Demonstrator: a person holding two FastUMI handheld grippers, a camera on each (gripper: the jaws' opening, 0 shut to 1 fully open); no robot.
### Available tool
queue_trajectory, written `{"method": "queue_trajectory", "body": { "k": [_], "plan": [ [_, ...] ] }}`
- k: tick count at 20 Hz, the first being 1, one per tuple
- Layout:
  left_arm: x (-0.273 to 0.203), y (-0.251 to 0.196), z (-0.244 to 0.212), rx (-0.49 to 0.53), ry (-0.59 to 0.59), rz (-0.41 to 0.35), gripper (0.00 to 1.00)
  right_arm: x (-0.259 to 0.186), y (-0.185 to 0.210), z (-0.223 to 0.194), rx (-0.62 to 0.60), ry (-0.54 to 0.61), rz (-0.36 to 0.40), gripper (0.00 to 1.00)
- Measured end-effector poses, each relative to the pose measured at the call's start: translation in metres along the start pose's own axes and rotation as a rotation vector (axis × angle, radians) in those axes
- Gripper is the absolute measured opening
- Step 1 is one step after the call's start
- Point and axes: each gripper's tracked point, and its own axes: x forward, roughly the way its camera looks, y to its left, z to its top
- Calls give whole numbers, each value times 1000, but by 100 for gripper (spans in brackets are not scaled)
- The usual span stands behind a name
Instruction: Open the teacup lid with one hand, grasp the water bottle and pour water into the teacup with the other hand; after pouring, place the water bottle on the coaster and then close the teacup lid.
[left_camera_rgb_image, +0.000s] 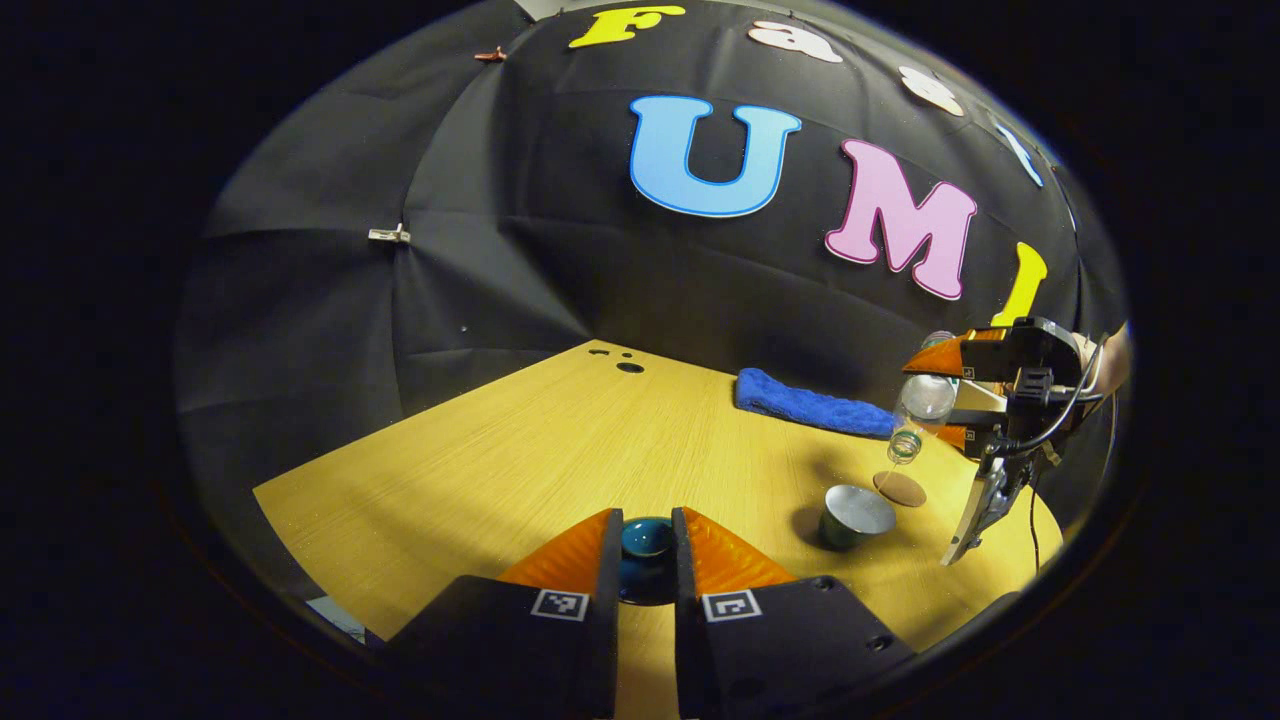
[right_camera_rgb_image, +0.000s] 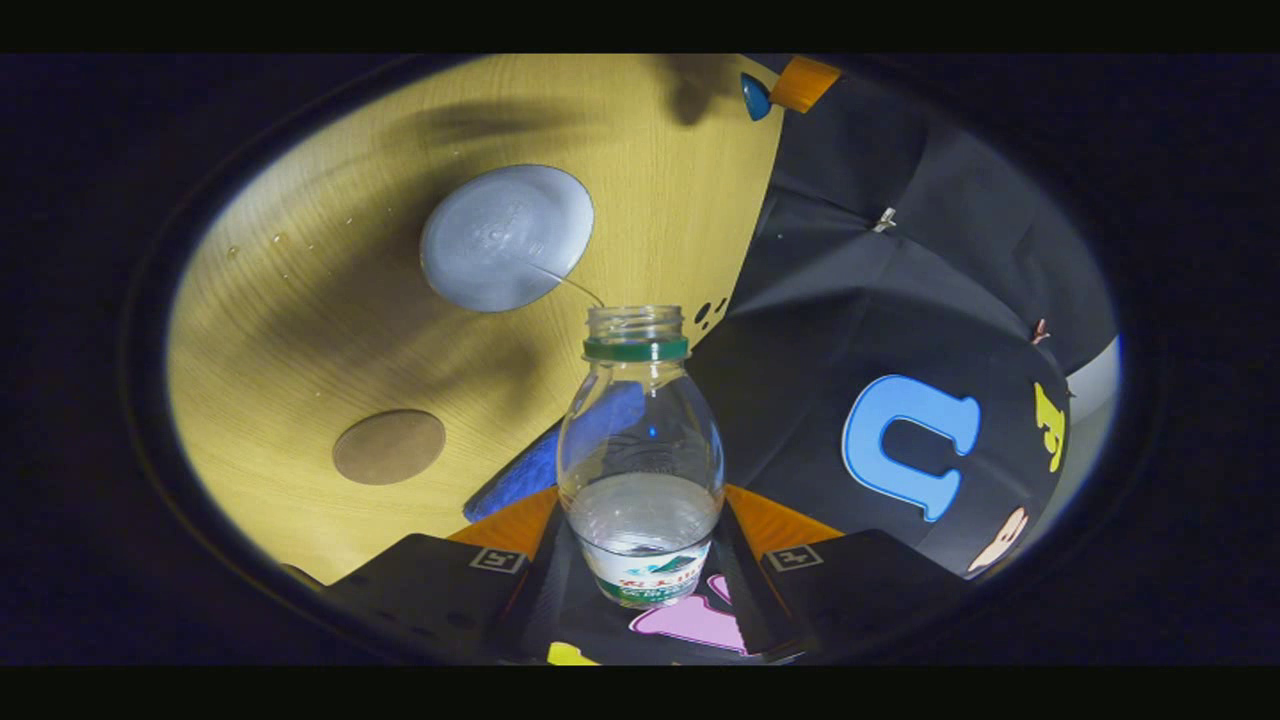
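Wooden table (left_camera_rgb_image: 520, 450) carries the uncovered teacup (left_camera_rgb_image: 857, 514) beside the bare coaster (left_camera_rgb_image: 899, 489). My left gripper (left_camera_rgb_image: 646, 560) pinches the lid (left_camera_rgb_image: 646, 538); my right gripper (right_camera_rgb_image: 640, 545) clamps the tilted bottle (right_camera_rgb_image: 640, 450), a thin stream reaching the cup. I judge pouring underway; bottle placement and lid closing remain.

Your wooden table (left_camera_rgb_image: 520, 450) fills the lower middle of the left gripper view. On it, toward the right, stand the open teacup (left_camera_rgb_image: 856, 515), the round coaster (left_camera_rgb_image: 899, 489) just behind, and a blue towel (left_camera_rgb_image: 812, 402) at the back edge.
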Motion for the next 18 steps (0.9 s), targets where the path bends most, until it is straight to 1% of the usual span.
{"method": "queue_trajectory", "body": {
  "k": [6,10,14,16,18],
  "plan": [
    [-3,2,1,0,-7,20,27,1,4,5,-8,-15,10,71],
    [-5,-1,-1,-8,0,31,27,4,10,7,8,-22,14,71],
    [-7,-7,6,-74,-11,49,27,5,23,11,27,-30,30,71],
    [-8,-9,11,-83,-20,57,27,5,28,14,51,-36,40,71],
    [-9,-13,17,-74,-23,63,27,6,33,11,124,-23,70,71]
  ]
}}
